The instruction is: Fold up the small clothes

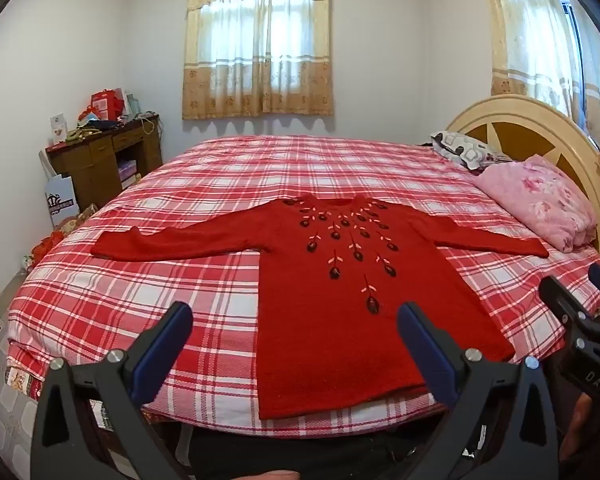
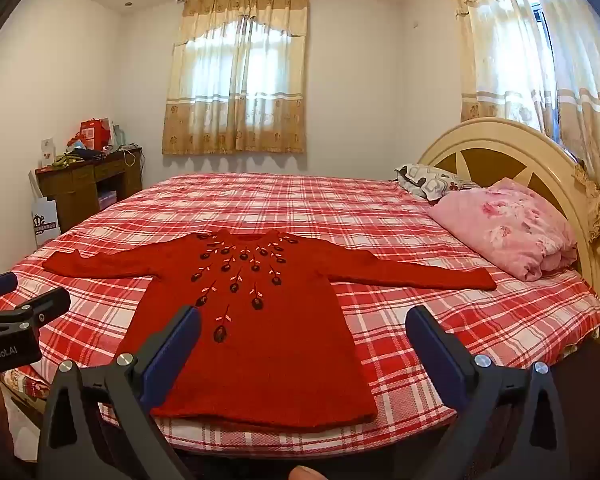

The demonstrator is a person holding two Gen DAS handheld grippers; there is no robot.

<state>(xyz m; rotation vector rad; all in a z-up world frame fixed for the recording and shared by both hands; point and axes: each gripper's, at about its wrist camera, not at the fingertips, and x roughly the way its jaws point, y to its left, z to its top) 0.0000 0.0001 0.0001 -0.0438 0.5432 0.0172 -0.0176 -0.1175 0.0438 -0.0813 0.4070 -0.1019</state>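
A small red knitted sweater (image 1: 340, 300) with a flower pattern on the chest lies flat, front up, on the red plaid bed, sleeves spread to both sides and hem toward me. It also shows in the right wrist view (image 2: 268, 332). My left gripper (image 1: 296, 320) is open and empty, held above the near bed edge, over the sweater's lower left part. My right gripper (image 2: 304, 324) is open and empty, above the sweater's lower right part. Each gripper shows at the edge of the other's view.
The plaid bed (image 1: 140, 288) fills the room's middle. A pink folded quilt (image 1: 540, 200) and a patterned pillow (image 1: 464, 148) lie by the cream headboard (image 1: 540, 128) on the right. A cluttered brown desk (image 1: 100, 160) stands at the far left.
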